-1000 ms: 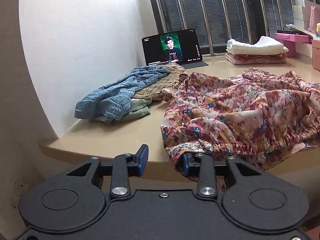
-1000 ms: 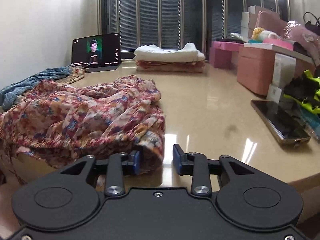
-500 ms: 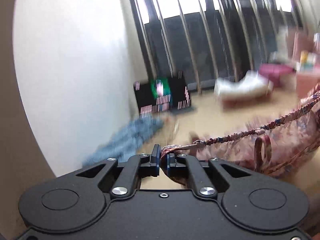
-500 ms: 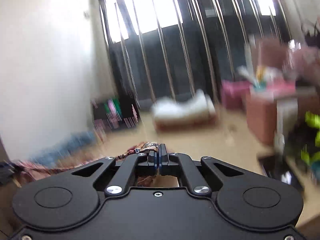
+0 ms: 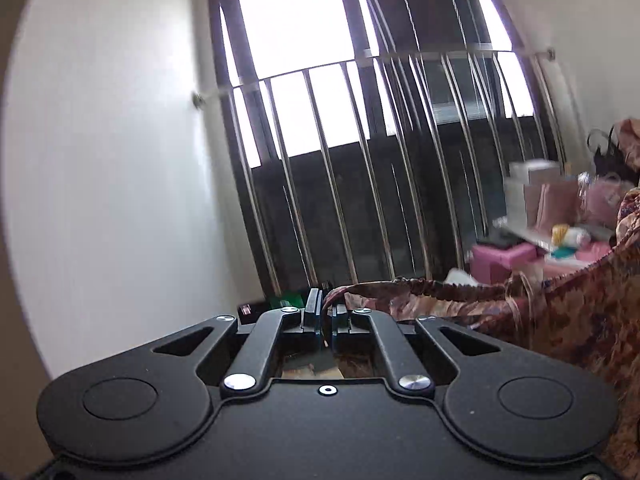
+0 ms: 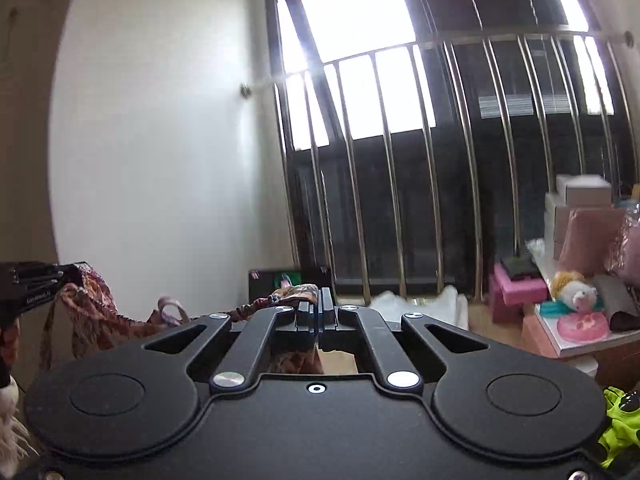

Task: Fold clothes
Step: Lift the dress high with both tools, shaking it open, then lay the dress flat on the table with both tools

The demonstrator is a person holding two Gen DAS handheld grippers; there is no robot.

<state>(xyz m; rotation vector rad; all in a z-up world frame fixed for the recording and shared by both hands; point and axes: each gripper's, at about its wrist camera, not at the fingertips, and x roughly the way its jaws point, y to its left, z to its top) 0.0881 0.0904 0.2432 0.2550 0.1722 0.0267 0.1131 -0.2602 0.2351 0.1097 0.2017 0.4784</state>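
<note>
Two grippers | left gripper [image 5: 326, 312] clenched on floral garment [image 5: 568, 320] | right gripper [image 6: 319, 307] clenched on its gathered edge

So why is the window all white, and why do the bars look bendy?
Left wrist view: the window is blown out by daylight, the boxes are smeared by motion. Right wrist view: glare spills over the bars, which bow because of the fisheye lens.
</note>
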